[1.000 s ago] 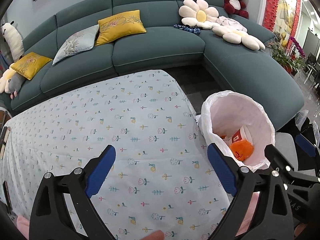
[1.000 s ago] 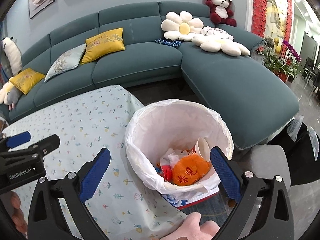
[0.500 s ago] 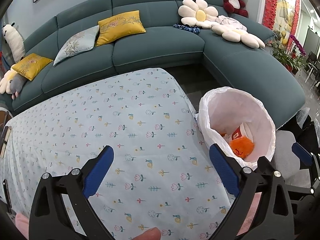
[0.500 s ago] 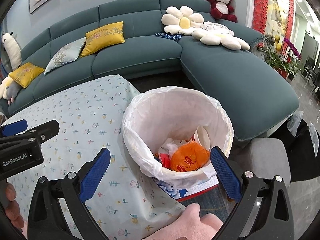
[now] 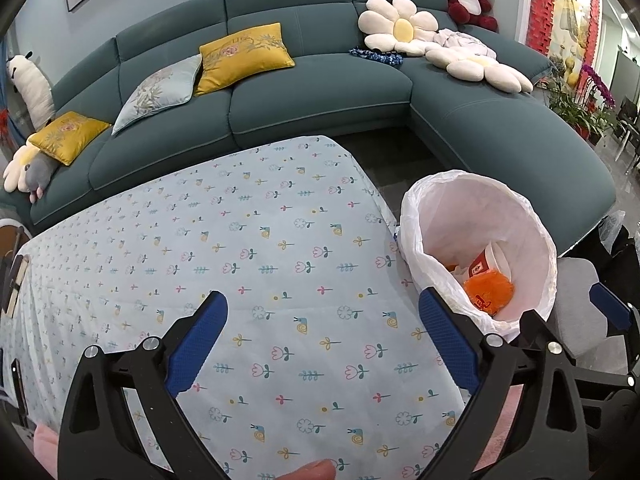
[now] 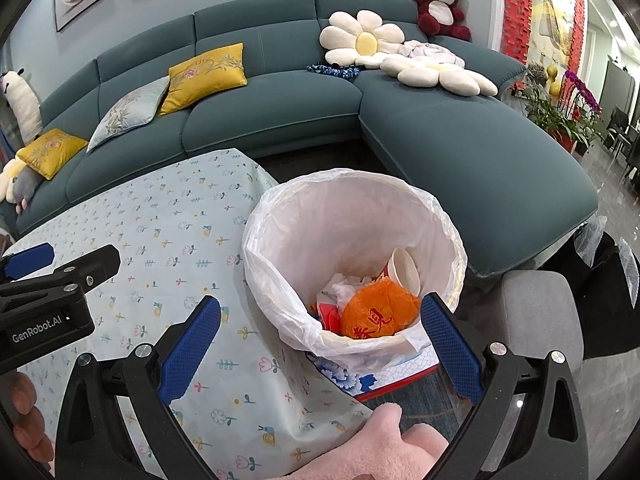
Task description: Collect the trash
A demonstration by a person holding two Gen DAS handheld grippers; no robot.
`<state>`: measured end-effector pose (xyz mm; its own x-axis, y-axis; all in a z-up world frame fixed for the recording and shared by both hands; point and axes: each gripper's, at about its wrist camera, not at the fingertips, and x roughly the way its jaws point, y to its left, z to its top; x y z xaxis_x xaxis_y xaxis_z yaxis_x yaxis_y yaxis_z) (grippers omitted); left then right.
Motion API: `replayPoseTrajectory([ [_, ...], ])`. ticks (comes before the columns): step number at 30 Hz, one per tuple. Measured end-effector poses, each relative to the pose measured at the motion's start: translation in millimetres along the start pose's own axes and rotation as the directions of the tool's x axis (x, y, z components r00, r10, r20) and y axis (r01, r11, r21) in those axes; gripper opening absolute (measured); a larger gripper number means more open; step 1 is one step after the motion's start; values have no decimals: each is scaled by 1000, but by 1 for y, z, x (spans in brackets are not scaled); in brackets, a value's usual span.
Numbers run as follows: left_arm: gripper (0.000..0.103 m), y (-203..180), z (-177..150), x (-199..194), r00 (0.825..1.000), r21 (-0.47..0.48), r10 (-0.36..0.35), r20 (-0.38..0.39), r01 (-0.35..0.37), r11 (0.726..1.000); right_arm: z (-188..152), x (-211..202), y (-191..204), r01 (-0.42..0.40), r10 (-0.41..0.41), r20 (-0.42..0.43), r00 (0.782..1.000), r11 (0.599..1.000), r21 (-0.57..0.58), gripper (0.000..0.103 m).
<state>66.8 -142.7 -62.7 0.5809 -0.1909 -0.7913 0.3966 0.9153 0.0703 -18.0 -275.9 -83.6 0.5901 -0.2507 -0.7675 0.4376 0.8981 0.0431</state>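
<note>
A bin lined with a white bag [image 6: 280,248] stands on the floor off the table's right edge; it also shows in the left wrist view [image 5: 536,240]. Inside lie a crumpled orange wrapper [image 6: 378,316], a white paper cup [image 6: 406,270] and other scraps. My right gripper [image 6: 320,344] is open and empty, just above the bin's near rim. My left gripper [image 5: 322,340] is open and empty over the flower-print tablecloth [image 5: 240,248]. The left gripper's body shows at the left of the right wrist view [image 6: 52,304].
A teal corner sofa [image 5: 320,92] with yellow cushions, flower pillows and a red plush bear curves behind the table and bin. A grey stool [image 6: 536,312] stands right of the bin. A blue and red box [image 6: 380,376] lies under the bin.
Both grippers have drawn back and up a little, so table and bin sit slightly farther away. Both stay open and empty. The trash in the bin has not moved.
</note>
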Motion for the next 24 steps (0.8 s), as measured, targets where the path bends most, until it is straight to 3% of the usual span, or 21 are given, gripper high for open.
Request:
replayPoseTrajectory([
  [24, 92, -5, -3, -1, 1000, 6, 1, 1, -1, 1000, 0, 0, 0, -2, 2, -1, 1000, 1000, 0, 96],
])
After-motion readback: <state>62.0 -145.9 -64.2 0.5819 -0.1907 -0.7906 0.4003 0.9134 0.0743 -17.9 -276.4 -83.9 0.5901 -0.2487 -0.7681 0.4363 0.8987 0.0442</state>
